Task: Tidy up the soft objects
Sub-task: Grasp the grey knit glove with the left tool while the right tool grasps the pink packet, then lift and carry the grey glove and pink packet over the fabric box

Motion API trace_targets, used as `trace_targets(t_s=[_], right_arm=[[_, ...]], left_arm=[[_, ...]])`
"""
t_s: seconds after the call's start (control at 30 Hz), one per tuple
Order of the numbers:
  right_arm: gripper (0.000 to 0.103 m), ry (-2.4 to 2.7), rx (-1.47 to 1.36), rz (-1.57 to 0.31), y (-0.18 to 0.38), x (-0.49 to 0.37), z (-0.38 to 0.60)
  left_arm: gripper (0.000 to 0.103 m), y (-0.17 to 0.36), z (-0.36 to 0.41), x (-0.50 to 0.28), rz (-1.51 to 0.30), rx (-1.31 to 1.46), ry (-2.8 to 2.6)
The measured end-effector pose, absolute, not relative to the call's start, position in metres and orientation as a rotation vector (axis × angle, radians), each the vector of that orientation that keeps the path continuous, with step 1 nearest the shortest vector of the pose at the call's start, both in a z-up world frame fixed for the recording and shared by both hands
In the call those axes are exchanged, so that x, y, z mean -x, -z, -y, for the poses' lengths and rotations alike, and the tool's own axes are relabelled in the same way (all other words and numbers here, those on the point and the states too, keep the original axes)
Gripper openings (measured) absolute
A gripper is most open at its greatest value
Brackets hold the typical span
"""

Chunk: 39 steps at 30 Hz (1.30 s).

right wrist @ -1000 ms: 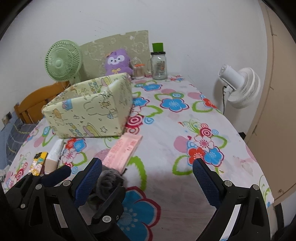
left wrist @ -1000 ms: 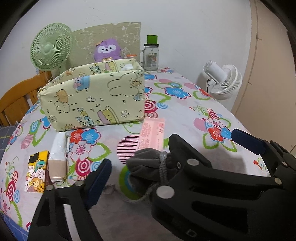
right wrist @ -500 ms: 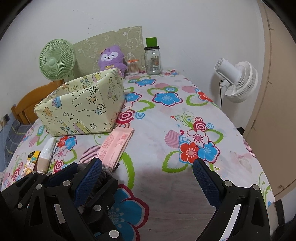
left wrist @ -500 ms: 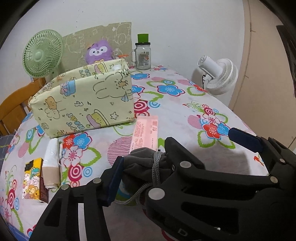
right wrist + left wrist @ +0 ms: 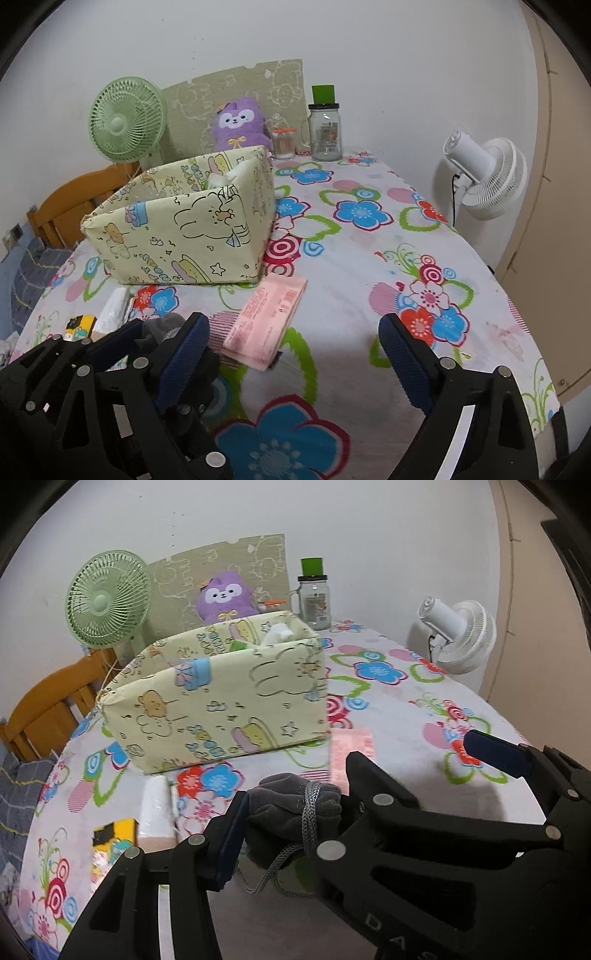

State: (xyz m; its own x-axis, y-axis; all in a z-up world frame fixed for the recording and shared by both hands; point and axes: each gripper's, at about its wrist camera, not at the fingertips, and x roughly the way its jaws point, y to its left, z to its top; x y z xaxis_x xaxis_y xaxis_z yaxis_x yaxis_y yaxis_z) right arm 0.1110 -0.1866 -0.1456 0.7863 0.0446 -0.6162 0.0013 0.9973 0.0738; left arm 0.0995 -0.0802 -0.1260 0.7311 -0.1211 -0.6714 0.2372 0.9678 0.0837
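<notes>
Colours and patterns, desk scene, both wrist views

Desk [image 5: 369, 258] cloth white with big blue, red, pink flowers, green loops, red-pink target rings. Fabric box [image 5: 184, 236] pale yellow, cartoon print: outlined rabbits, bears, stars, blue and lilac bits. Pouch [image 5: 291, 812] dark grey, soft nap, lighter grey braided cord. Left tongs [image 5: 291, 823] black frame, navy pads; right tongs [image 5: 295, 350] black, navy textured pads. Packet [image 5: 269, 317] pink with red print. Plush [image 5: 240, 123] purple, white face, yellow bow. One fan [image 5: 125, 120] mint green, other fan [image 5: 484, 173] white. Jar [image 5: 325, 129] clear, black lid, green cap on top. Small carton [image 5: 110, 845] yellow with cartoon figures. Chair [image 5: 74, 199] orange-brown wood. Wall white.
</notes>
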Motion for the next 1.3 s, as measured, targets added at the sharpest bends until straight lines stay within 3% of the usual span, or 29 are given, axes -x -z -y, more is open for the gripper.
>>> trace_targets(t_s=[0.7,0.9,1.0,1.3], right_arm=[[0.078,0.027,-0.116,-0.832,0.171,-0.172,0.171],[0.062,0.041,-0.056,-0.848,0.175,-0.176,0.162],[0.048,0.045,-0.045,-0.84,0.175,-0.175,0.163],[0.043,0.017,-0.063,-0.823,0.173,-0.167,0.162]], left_arm=[[0.057,0.144,0.055,-0.144,-0.772,-0.147,0.154],[0.058,0.152,0.054,-0.15,-0.81,-0.152,0.151],[0.058,0.152,0.055,-0.149,-0.809,-0.154,0.151],[0.056,0.15,0.054,-0.144,-0.813,-0.135,0.174]])
